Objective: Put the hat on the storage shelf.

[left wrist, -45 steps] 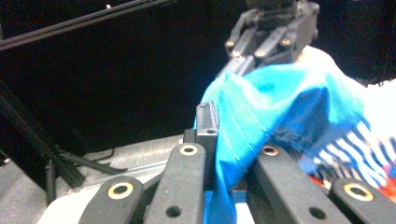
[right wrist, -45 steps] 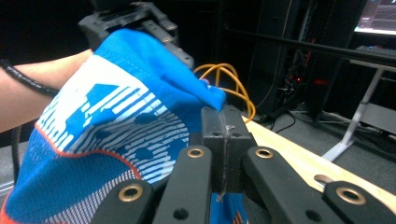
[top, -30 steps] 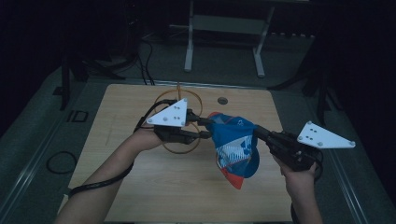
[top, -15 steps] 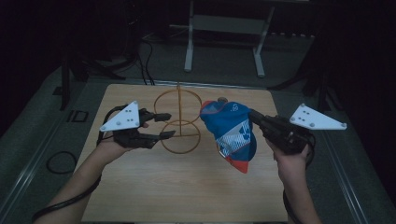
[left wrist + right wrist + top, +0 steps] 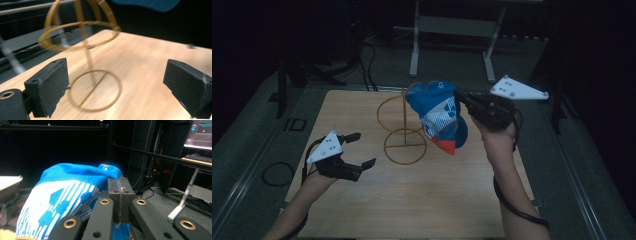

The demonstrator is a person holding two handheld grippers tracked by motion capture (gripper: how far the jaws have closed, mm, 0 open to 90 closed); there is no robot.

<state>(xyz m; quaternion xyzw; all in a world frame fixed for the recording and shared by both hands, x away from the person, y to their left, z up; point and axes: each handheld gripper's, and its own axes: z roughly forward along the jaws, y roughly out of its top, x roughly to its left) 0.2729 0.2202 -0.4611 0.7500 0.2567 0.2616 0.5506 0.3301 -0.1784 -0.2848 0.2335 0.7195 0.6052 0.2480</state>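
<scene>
Right gripper [image 5: 460, 96] clamps cap [image 5: 437, 117]; left gripper [image 5: 360, 149] jaws just opened, empty. We advise lowering crown squarely over stand [image 5: 404, 131] ring.

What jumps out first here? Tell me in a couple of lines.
The blue and white cap stands out, pinched in the shut right gripper and held in the air beside the top ring of the gold wire stand at the middle of the wooden table. At the table's left side, the left gripper hovers with its jaws wide open and nothing between them.
</scene>
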